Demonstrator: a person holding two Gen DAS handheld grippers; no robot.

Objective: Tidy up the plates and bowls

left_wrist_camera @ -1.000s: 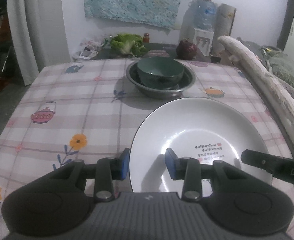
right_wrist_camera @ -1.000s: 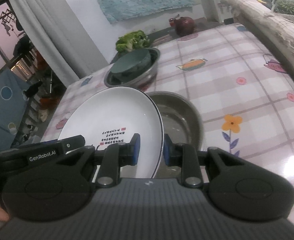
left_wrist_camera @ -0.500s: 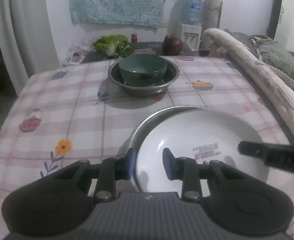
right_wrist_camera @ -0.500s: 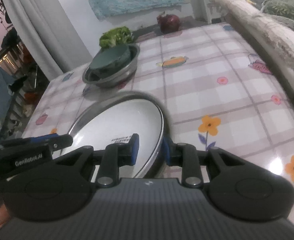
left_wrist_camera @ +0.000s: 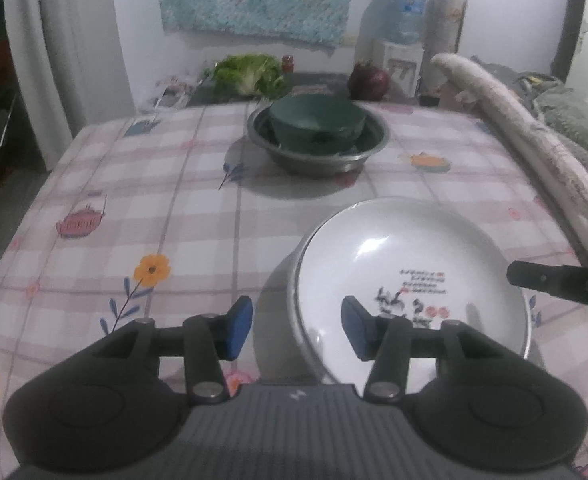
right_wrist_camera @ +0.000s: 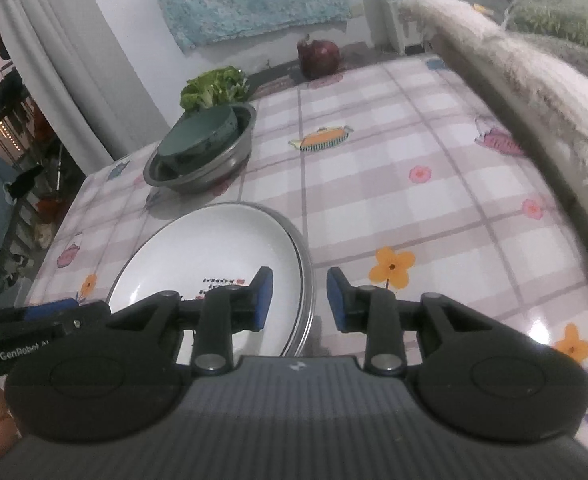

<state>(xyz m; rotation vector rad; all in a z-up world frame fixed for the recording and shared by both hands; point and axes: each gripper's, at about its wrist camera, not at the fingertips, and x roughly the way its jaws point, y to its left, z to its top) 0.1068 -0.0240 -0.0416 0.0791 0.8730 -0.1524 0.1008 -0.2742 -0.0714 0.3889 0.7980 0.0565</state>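
Note:
A white plate (left_wrist_camera: 406, 256) with printed writing lies flat inside a shallow steel bowl (left_wrist_camera: 292, 280) on the checked tablecloth. My left gripper (left_wrist_camera: 297, 330) straddles the plate's left rim; its jaws are opening and the pads stand clear of it. My right gripper (right_wrist_camera: 300, 300) straddles the plate's (right_wrist_camera: 213, 256) right rim, also opening, with small gaps on both sides. One of its fingers shows as a black bar (left_wrist_camera: 554, 280) in the left wrist view. At the far end a dark green bowl (left_wrist_camera: 318, 124) sits in a steel basin (left_wrist_camera: 318, 160).
Behind the table are lettuce (left_wrist_camera: 249, 74), a dark red vegetable (left_wrist_camera: 368, 84) and a water dispenser (left_wrist_camera: 398, 40). A pale padded edge (left_wrist_camera: 534, 160) runs along the table's right side. A curtain (left_wrist_camera: 65, 60) hangs at the left.
The white plate, held tilted above the table by both grippers, has come down flat into the steel bowl. Both pairs of jaws have widened and let go of its rim.

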